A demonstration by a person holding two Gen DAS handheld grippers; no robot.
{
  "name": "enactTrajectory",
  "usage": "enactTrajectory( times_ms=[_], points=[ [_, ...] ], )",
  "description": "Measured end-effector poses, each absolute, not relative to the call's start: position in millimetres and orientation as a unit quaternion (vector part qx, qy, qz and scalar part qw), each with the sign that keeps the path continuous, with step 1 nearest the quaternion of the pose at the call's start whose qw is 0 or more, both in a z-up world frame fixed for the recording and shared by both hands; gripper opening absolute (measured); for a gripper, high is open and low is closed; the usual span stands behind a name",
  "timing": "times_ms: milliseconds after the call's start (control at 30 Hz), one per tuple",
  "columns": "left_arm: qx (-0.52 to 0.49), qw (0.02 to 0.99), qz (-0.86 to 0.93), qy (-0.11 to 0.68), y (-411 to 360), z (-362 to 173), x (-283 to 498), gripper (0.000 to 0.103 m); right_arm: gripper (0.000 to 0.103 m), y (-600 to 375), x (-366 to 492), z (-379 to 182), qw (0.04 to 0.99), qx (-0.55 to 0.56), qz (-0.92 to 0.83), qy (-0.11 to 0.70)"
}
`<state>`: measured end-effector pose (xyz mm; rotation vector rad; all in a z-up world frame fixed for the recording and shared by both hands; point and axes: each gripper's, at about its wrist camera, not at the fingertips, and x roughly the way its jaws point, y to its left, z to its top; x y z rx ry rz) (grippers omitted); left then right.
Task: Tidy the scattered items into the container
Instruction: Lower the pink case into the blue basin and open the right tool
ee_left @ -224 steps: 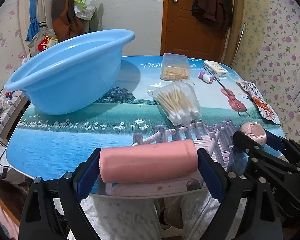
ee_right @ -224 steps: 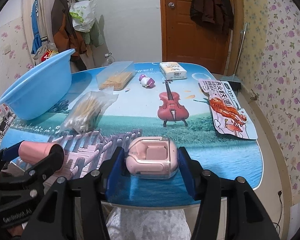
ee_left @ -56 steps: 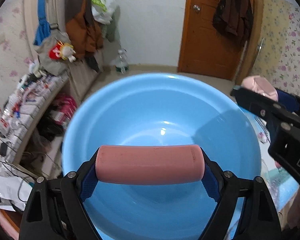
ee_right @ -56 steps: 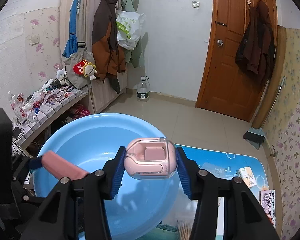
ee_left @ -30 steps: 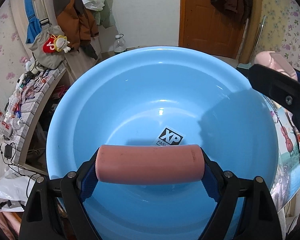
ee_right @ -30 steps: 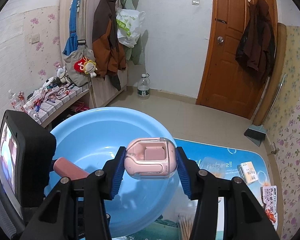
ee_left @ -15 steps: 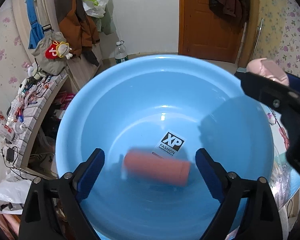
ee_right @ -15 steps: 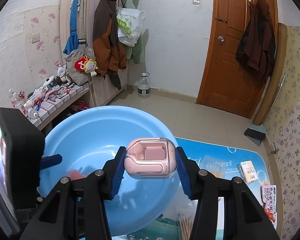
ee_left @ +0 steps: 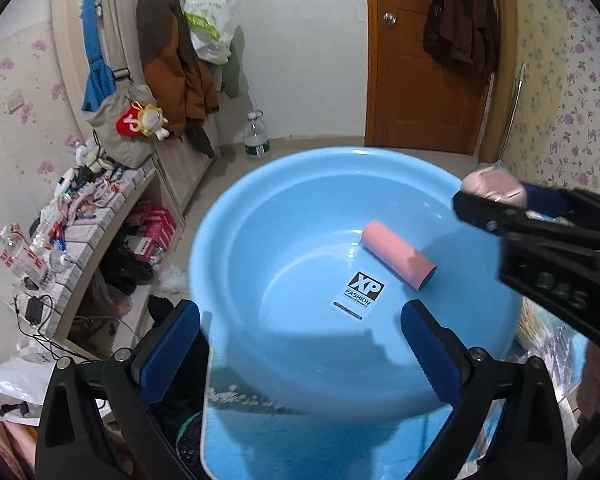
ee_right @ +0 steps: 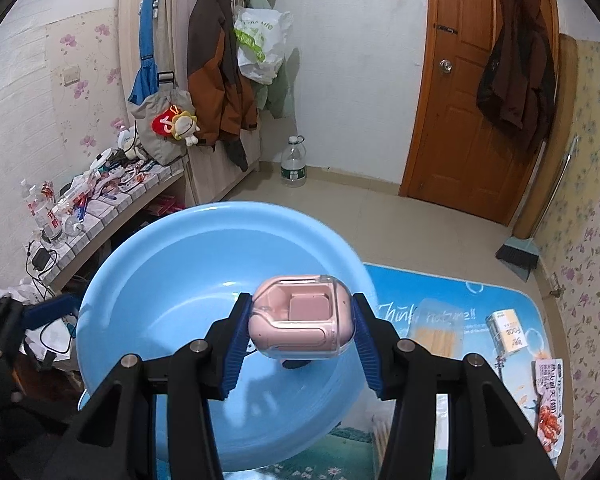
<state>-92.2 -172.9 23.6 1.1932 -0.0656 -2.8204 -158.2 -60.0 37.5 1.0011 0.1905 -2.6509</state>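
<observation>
A big light-blue basin (ee_left: 268,240) stands on the table's left end. A pink roll (ee_left: 398,255) lies inside it, on the right part of the floor next to a black XP sticker. My left gripper (ee_left: 300,344) is open and empty, above the basin's near rim. My right gripper (ee_right: 300,330) is shut on a pink earbud case (ee_right: 302,328) and holds it above the basin (ee_right: 148,280); it also shows in the left wrist view (ee_left: 494,190). The roll is hidden in the right wrist view.
On the table right of the basin lie a clear box of sticks (ee_right: 434,326), a small white box (ee_right: 508,330), a red snack packet (ee_right: 548,408) and a bag of cotton swabs (ee_left: 540,328). A cluttered shelf (ee_left: 72,216) is left of the table.
My left gripper has opened and dropped the pink roll, which rolled to the right side of the basin's floor. The left gripper pulled back and up. The right gripper still holds the case.
</observation>
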Motion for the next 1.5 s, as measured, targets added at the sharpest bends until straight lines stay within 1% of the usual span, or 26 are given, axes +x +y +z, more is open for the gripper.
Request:
enactTrajectory(
  times_ms=[167,333,467,900,1100,1500],
  points=[
    [0.364,0.055,-0.93,-0.024,-184,34,-69,0.103,0.05,-71,-156,28,0.168,0.368,-0.912,0.068],
    [0.354,0.084,-0.931,-0.024,-195,32,-55,0.103,0.05,-86,-153,15,0.179,0.385,-0.902,0.076],
    [0.355,0.088,-0.931,-0.014,-200,29,-46,0.103,0.05,-98,-151,5,0.185,0.396,-0.895,0.086],
    [0.363,0.094,-0.927,0.005,-216,22,-47,0.103,0.05,-125,-155,-24,0.182,0.435,-0.875,0.111],
    [0.364,0.101,-0.926,0.022,-224,19,-46,0.103,0.05,-127,-160,-28,0.179,0.442,-0.873,0.107],
    [0.367,0.095,-0.925,0.022,-220,14,-49,0.103,0.05,-124,-160,-27,0.175,0.446,-0.871,0.107]
  ],
)
